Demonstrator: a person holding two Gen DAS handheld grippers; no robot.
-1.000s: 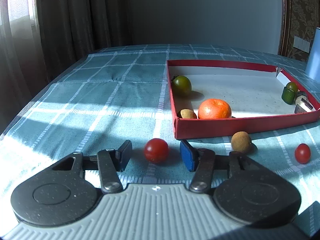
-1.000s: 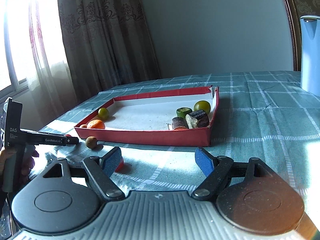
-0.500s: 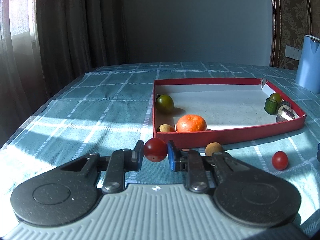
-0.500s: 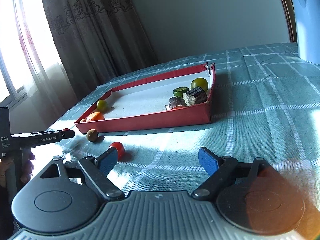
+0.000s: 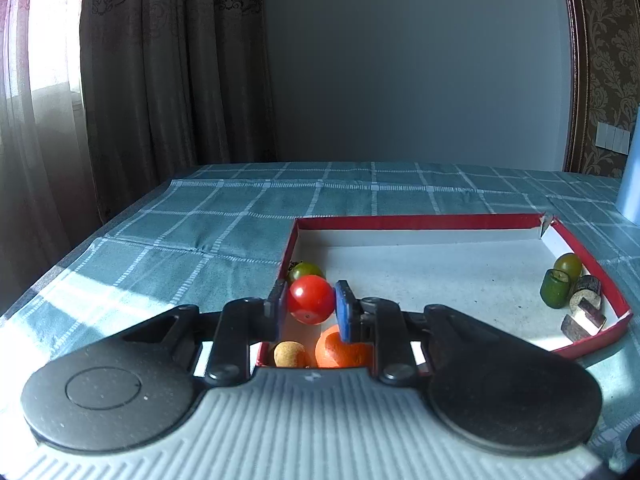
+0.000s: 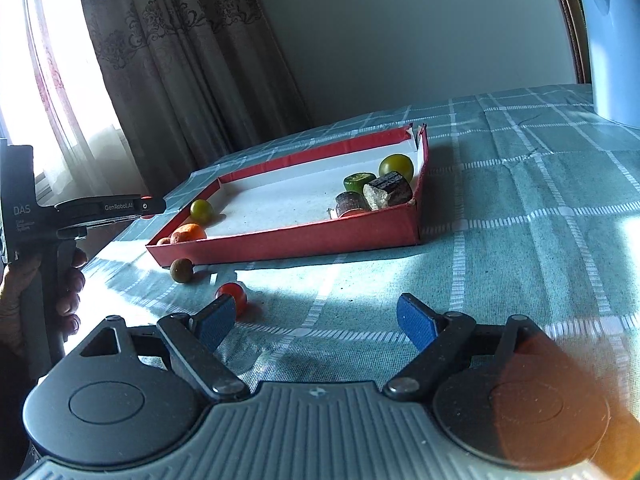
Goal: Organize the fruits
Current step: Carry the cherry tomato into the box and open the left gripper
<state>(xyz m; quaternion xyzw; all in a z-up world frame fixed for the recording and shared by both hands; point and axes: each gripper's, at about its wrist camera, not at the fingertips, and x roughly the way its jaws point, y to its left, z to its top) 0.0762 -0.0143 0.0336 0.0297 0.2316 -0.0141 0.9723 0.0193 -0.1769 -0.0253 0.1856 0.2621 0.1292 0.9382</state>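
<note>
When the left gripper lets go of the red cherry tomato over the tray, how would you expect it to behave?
The red cherry tomato looks round and smooth, so it will probably roll once the left gripper releases it. The red tray has a flat floor and a low rim, which should likely stop it. Its thin glossy skin suggests it could bruise or split under a hard squeeze.

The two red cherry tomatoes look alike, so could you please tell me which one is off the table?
The red tomato clamped between the left gripper fingers; the other red tomato lies on the tablecloth.

Red tomato [image 5: 311, 299] — checked teal tablecloth [image 5: 224, 232]
</note>
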